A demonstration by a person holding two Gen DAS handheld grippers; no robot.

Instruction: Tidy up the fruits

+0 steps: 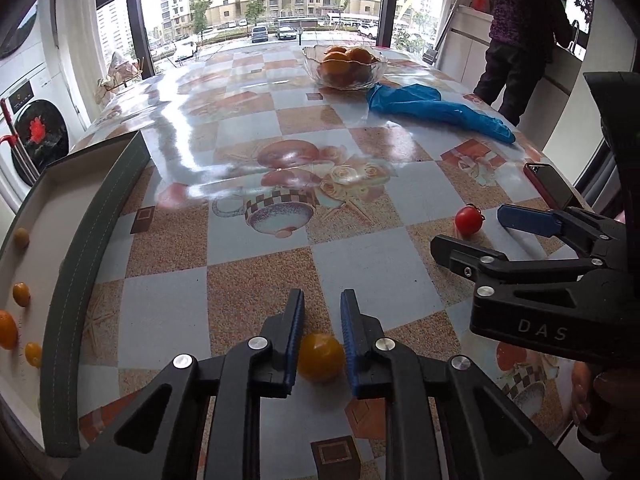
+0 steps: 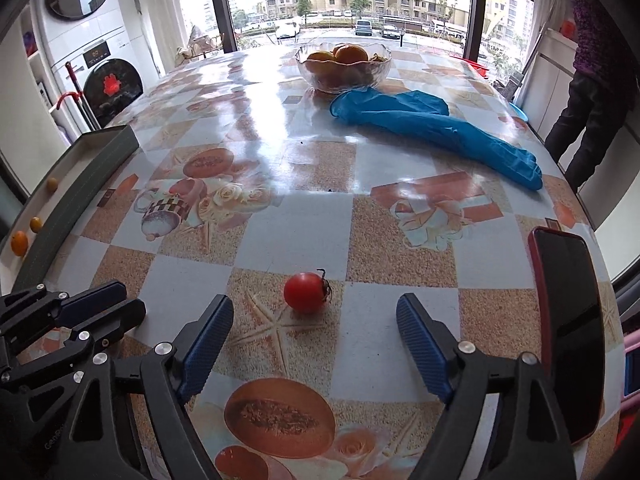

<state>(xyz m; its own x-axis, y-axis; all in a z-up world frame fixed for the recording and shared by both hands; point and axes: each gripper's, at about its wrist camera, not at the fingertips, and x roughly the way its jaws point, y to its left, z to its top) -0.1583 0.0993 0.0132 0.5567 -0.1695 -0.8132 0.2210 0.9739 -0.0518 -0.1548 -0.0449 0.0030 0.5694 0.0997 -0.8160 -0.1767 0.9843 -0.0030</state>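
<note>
Left tool [image 1: 322,320] clamped on smooth yellow tomato [image 1: 321,357], right tool [image 2: 314,334] wide, round red tomato [image 2: 306,292] between.

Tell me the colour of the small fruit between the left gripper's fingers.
Yellow-orange fruit, seen best in the left wrist view.

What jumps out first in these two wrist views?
The left gripper is closed around a yellow cherry tomato at the near table edge. Beside it, a red cherry tomato sits just ahead of the right gripper, whose jaws stand wide. Farther back, a blue glove lies by a glass bowl of oranges, and a tray on the left holds small orange fruits.
</note>
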